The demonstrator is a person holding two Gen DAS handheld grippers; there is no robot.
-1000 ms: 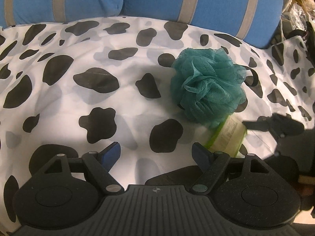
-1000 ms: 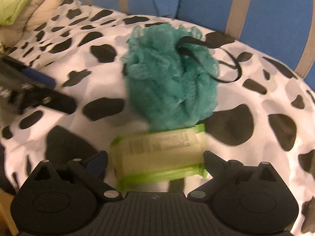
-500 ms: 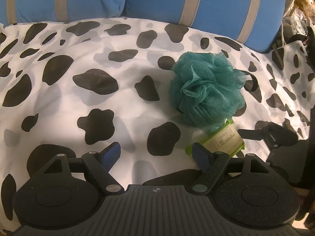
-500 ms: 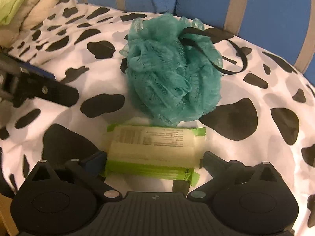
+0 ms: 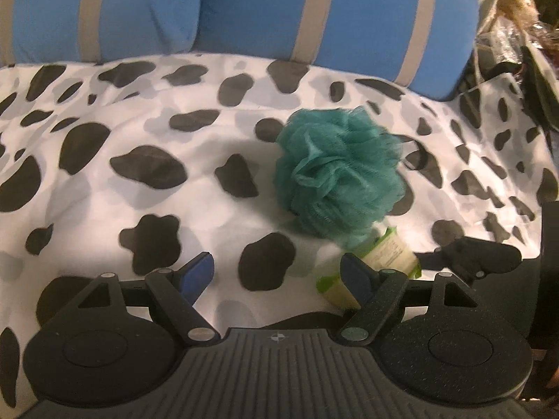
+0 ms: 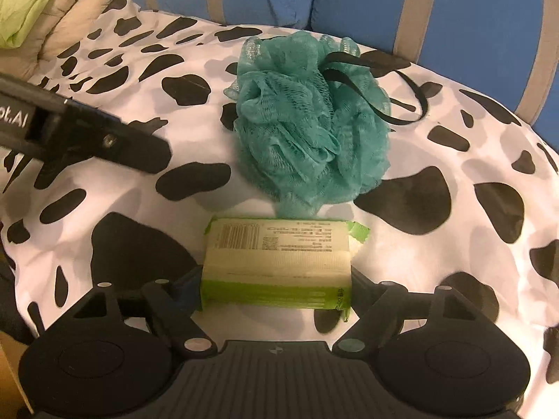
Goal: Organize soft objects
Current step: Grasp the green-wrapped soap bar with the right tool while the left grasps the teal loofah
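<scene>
Tissue pack (image 6: pixel 277 262) clasped by right gripper (image 6: pixel 276 284), set near teal loofah (image 6: pixel 311 118) on spotted blanket (image 6: pixel 454 160), grouping them; left gripper (image 5: pixel 276 272) spread, empty.

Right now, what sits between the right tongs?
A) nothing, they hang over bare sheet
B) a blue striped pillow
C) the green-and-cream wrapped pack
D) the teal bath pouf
C: in the right wrist view the green-and-cream wrapped pack lies between the fingers of the right tongs, which look closed against its two ends, while the teal bath pouf rests on the cow-print sheet just beyond it.
</scene>
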